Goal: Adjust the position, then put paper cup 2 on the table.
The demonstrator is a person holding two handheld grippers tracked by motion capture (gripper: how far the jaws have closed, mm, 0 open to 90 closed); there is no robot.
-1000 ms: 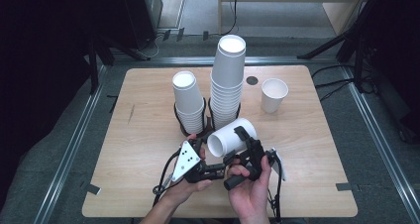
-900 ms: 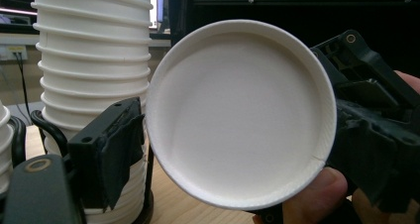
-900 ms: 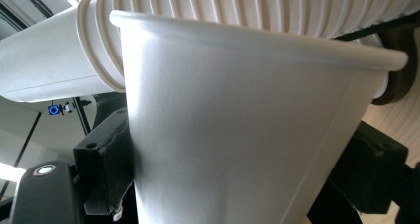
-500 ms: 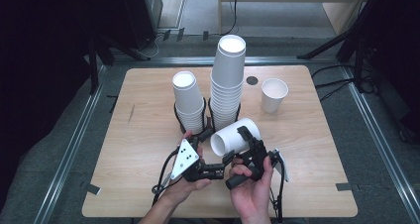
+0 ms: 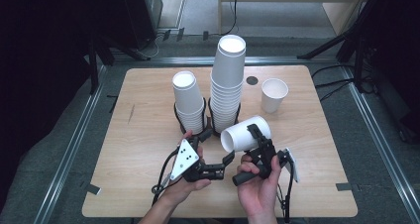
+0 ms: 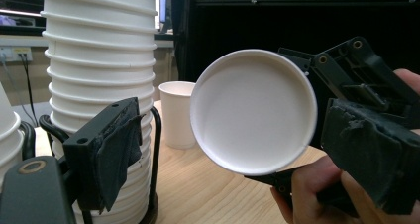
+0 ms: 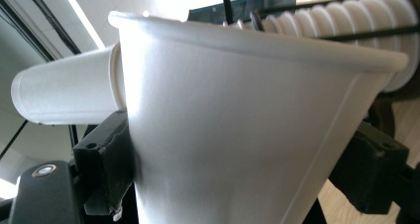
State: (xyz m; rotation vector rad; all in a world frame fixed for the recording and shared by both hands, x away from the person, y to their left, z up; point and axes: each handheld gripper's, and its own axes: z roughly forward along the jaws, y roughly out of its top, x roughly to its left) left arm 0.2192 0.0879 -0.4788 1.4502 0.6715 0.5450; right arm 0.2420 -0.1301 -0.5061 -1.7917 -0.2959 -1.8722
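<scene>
The right tool (image 5: pixel 253 143) is clamped on a white paper cup (image 5: pixel 245 133), one jaw on each side of its wall, and holds it on its side in the air just in front of the tall stack (image 5: pixel 228 80) of cups. The cup's open mouth faces the left tool (image 5: pixel 228 157), whose jaws stand apart with nothing between them, a little below and in front of the cup's rim. A shorter stack (image 5: pixel 188 101) stands just left of the tall stack, and a single upright cup (image 5: pixel 274 94) sits to the tall stack's right, well apart from the tools.

The thin wall could buckle if the right tool squeezes harder, and a crushed cup might slip free and drop to the worktop (image 5: pixel 138 140). A swing toward the tall stack could also knock it; how firmly its black wire holder (image 5: pixel 237 116) grips is hard to judge from here.

Against the picture half a second ago, the held cup sits in nearly the same place before the tall stack, with the left tool drawn slightly nearer its mouth.
</scene>
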